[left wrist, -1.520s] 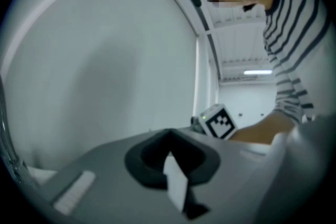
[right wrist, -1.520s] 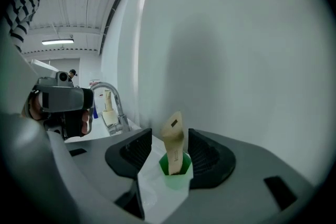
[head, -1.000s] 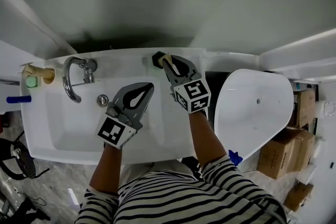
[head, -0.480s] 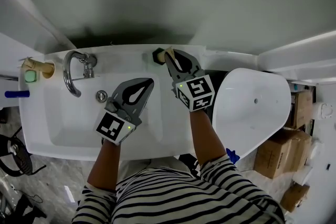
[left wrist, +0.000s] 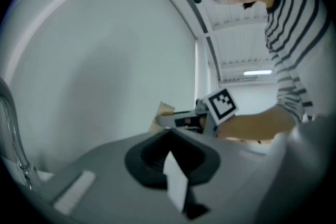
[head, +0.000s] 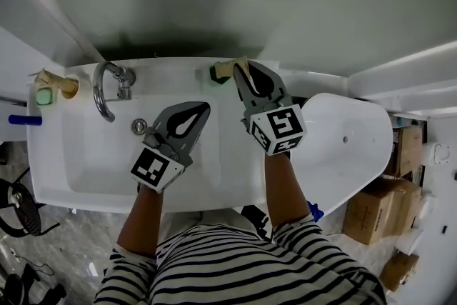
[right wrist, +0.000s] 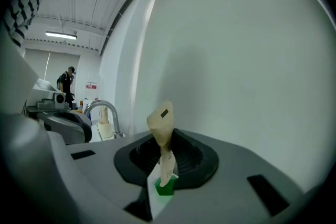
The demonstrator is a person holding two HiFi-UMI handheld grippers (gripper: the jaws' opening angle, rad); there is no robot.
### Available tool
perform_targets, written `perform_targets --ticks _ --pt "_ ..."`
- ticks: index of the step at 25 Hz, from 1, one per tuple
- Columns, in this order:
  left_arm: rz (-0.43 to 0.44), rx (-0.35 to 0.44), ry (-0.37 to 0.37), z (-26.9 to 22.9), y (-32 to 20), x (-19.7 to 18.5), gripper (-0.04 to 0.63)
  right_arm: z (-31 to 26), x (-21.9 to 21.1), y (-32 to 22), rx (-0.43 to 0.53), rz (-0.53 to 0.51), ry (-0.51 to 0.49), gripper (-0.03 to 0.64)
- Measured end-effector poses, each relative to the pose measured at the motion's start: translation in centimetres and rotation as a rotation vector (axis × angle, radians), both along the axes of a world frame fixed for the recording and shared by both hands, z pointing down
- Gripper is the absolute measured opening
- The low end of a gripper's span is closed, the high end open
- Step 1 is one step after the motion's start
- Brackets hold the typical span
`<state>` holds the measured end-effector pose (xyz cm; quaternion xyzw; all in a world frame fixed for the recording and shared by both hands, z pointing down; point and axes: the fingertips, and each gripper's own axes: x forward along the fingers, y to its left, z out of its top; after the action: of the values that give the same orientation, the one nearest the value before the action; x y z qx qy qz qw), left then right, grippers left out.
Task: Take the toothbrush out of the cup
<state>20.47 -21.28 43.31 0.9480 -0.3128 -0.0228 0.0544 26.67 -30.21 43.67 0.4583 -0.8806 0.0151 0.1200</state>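
The right gripper (head: pixel 241 71) pinches the paper-wrapped toothbrush (right wrist: pixel 161 134) over the green cup (head: pixel 216 72), seemingly mid-extraction, the left gripper (head: pixel 203 108) closed on nothing; next comes a straight lift clearing the rim

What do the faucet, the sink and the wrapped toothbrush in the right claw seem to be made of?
Faucet: likely chromed metal, shiny, mirroring light.
Sink: glossy white, probably ceramic, smooth with soft highlights.
Toothbrush, held by the right claw: only a matte tan wrapper shows, apparently creased paper; the brush itself is hidden.
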Motion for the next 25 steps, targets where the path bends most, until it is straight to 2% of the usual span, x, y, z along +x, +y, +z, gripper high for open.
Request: perform_targets --ticks 9,15,25 --pt "0.001 0.025 -0.006 -1.7 1.4 -0.9 0.006 -5.2 -0.1 3.2 0.082 0.007 -0.046 0.051" --pt "0.012 0.049 0.016 -3.6 2.9 -1.6 0.006 -7.7 -0.2 6.2 0.106 -0.010 -0.074 0.051" --pt "-0.028 0.038 0.031 -5.3 5.6 -4.4 0.006 -8.3 -0.3 10.7 0.091 -0.022 -0.091 0.051"
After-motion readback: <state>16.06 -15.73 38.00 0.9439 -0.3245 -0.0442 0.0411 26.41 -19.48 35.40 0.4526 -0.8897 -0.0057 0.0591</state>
